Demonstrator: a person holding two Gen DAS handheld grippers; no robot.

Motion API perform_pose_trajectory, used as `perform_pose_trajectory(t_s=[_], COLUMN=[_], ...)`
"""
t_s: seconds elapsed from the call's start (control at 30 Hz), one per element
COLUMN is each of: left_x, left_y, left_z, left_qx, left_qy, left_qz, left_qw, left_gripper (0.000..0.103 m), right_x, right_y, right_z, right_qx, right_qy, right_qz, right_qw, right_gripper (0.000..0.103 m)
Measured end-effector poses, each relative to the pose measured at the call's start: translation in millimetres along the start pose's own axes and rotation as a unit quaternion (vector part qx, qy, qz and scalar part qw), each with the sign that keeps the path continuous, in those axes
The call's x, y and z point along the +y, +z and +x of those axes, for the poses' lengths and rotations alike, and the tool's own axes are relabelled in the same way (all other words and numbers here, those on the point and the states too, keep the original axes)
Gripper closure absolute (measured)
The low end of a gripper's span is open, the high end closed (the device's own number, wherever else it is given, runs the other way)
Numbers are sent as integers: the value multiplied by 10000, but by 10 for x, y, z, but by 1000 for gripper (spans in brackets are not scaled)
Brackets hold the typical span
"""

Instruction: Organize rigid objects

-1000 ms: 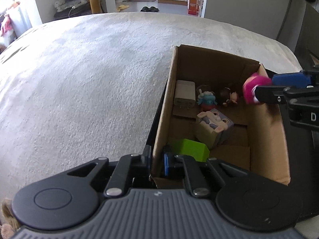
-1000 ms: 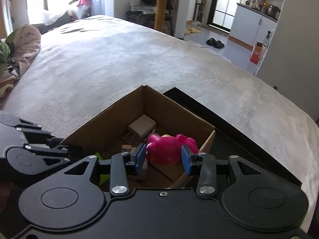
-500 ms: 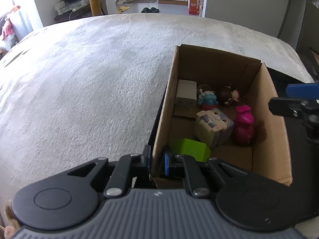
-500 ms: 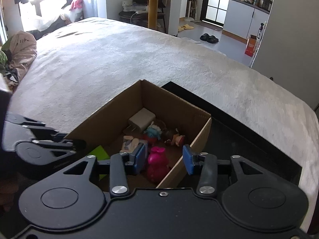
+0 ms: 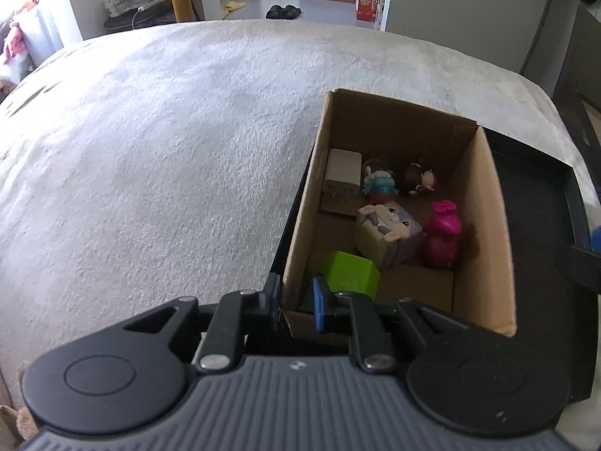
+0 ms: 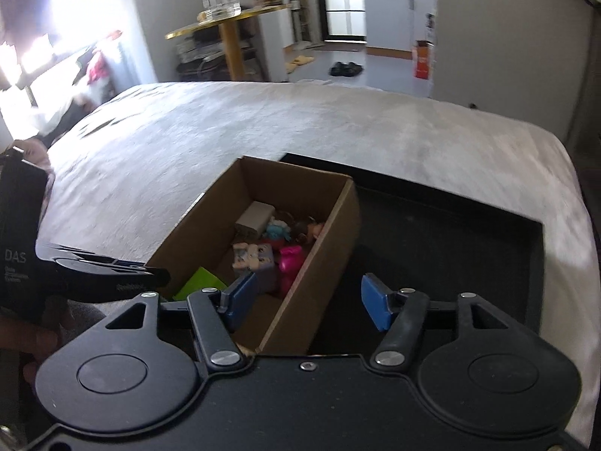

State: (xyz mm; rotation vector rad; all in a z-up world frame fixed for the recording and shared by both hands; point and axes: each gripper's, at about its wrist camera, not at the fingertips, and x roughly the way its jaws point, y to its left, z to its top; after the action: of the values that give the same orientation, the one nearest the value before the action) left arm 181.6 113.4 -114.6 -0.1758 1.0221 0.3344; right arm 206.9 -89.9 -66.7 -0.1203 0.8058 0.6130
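A cardboard box (image 5: pixel 492 225) (image 6: pixel 338 233) sits in a black tray (image 5: pixel 537 195) on the bed. Inside lie a pink toy (image 5: pixel 443 236) (image 6: pixel 289 259), a bunny cube (image 5: pixel 387 229), a green block (image 5: pixel 349 272), a white charger (image 5: pixel 342 178) and two small figures. My left gripper (image 5: pixel 297 300) straddles the box's near left corner; its jaws are opening, and a small gap shows beside the wall. My right gripper (image 6: pixel 308 302) hovers above the box's near right corner, its jaws opening with nothing between them.
The grey fleece bed cover (image 5: pixel 169 150) spreads to the left and beyond the box. Right of the box lies the bare floor of the black tray (image 6: pixel 450 225). A gold table (image 6: pixel 229 37) and slippers (image 6: pixel 345 68) stand far behind.
The pink toy left my right gripper and now stands in the box. The right gripper drew back and its jaws spread wide. The left jaws parted slightly on the box wall.
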Motion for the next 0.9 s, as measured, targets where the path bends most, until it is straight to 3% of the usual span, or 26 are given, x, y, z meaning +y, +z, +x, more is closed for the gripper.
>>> perform_pose_trajectory(t_s=[0.2, 0.4, 0.5, 0.63, 0.9], left_x=[-34, -114, -138, -180, -216], left_y=[16, -2, -29, -70, -137], left_z=[-177, -391, -504, -696, -1086], left_qx=[-129, -173, -188, -274, -500], left_qy=[-24, -110, -209, -284, -307], left_qz=[115, 344, 357, 434, 432], left_qw=[9998, 9992, 9990, 9983, 9973], left_gripper=[85, 76, 69, 59, 33], right_x=[-204, -296, -323, -378, -412], right_y=[-196, -359, -420, -436, -457], right_z=[-218, -420, -544, -737, -1078], right_qx=[-175, -8, 18, -91, -330], right_qy=[-186, -451, -483, -549, -674], right_qz=[512, 756, 836, 1130, 1507], right_qw=[9984, 9961, 9953, 9920, 9857], right_gripper=[32, 30, 29, 19, 8])
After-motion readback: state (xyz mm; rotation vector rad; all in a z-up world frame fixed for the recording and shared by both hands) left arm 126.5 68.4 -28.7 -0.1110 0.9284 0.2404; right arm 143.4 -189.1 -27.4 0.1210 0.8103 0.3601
